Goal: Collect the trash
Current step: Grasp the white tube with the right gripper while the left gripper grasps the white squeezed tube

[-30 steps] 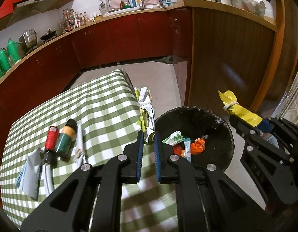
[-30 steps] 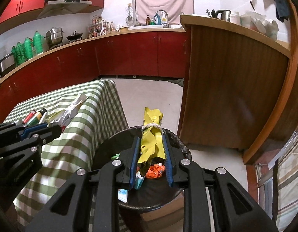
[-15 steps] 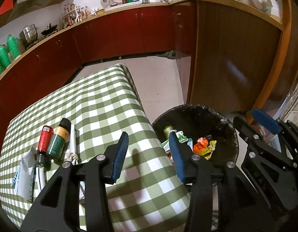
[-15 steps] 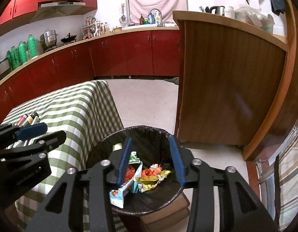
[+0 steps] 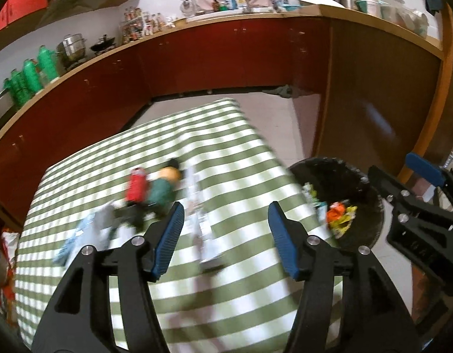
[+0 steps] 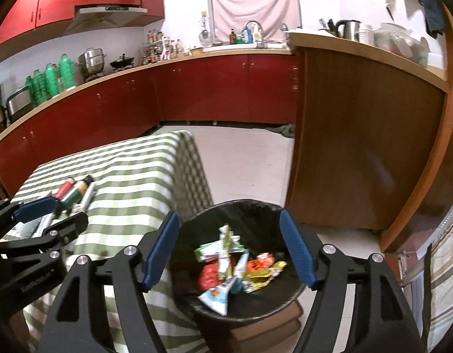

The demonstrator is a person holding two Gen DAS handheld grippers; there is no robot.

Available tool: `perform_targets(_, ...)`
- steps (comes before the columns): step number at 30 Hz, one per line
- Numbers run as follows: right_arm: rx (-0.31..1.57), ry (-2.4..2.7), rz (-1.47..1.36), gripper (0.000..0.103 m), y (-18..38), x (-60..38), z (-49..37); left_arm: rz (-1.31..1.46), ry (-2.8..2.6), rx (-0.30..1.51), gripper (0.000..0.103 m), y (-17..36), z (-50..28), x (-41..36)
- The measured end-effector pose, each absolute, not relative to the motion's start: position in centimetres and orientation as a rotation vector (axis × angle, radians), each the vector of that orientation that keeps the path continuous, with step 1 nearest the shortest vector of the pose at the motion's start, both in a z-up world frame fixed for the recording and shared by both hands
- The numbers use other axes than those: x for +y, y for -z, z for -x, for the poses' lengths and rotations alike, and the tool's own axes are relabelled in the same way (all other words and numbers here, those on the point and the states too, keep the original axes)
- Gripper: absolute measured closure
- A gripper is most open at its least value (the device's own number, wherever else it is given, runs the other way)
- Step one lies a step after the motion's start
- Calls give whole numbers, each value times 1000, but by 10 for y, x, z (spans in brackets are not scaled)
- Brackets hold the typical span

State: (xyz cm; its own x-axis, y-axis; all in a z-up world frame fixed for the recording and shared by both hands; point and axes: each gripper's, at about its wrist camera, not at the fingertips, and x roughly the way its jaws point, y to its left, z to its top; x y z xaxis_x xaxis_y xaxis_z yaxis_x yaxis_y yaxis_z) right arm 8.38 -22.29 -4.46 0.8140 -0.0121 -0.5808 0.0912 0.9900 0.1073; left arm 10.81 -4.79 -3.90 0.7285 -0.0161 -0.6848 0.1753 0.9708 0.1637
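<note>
Both grippers empty, jaws apart — next pickup.
Left gripper (image 5: pixel 225 236) should settle before closing on the blurred bottles (image 5: pixel 151 191) at its 11 o'clock; right gripper (image 6: pixel 229 248) hovers over the bin (image 6: pixel 285 303).

Bin (image 6: pixel 252 214) mouth unobstructed; bottles (image 5: pixel 149 189) crowd the table (image 5: pixel 226 135).

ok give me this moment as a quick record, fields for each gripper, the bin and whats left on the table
left gripper: open, empty, over the checked table
right gripper: open, empty, above the bin
bin: black-lined, on the floor beside the table, holds wrappers
left on table: red bottle, green bottle, pale wrappers, blurred
view quality: left wrist motion-blurred
</note>
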Motion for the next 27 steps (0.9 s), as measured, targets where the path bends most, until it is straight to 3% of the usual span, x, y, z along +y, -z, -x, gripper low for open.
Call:
perform_targets(11,651,-30,-85,33,33,-164,-85,-176,-56,765,43,29,-89,55)
perform_targets(15,659,-61,-82,33,28,-145,-89,-154,-97,769,38,29,-90,83)
perform_targets(27,728,-143,-3,33,31,-83,-112,-90,-60,870,38,52,-110,113)
